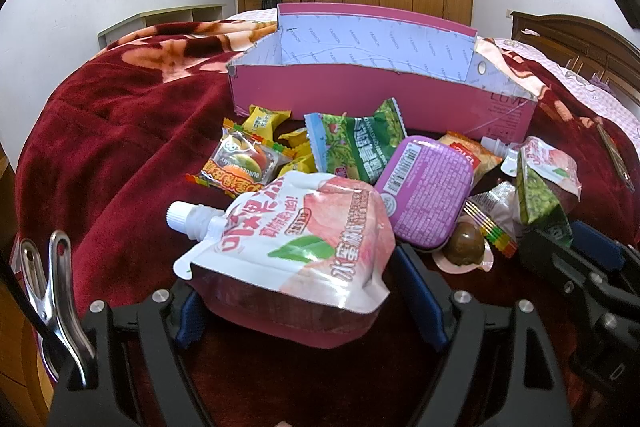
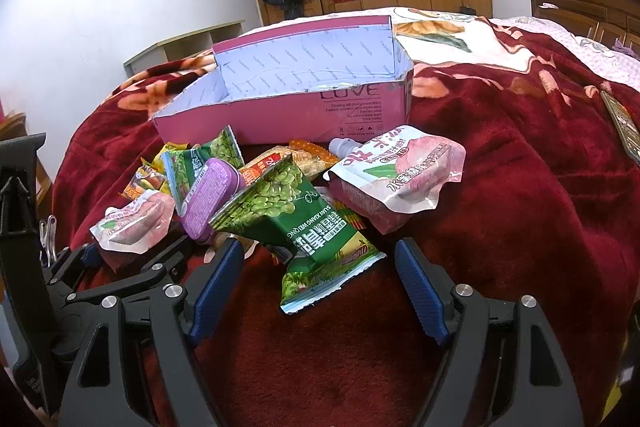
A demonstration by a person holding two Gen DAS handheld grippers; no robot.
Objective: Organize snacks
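Left gripper (image 1: 300, 311) straddles the peach pouch (image 1: 292, 239); grip unclear. Right gripper (image 2: 320, 287) gapes wide, empty, around the green pack (image 2: 304, 227). Box (image 1: 380, 95) behind pile. Best: clamp pack mid-body, lift clear.

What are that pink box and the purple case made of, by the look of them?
The box looks like thin cardboard: pink printed outside, pale lining, ragged cut edges and creases. The purple case seems rigid, tin or hard plastic, I cannot tell which: rounded corners, a raised rim and a smooth printed face with a barcode.
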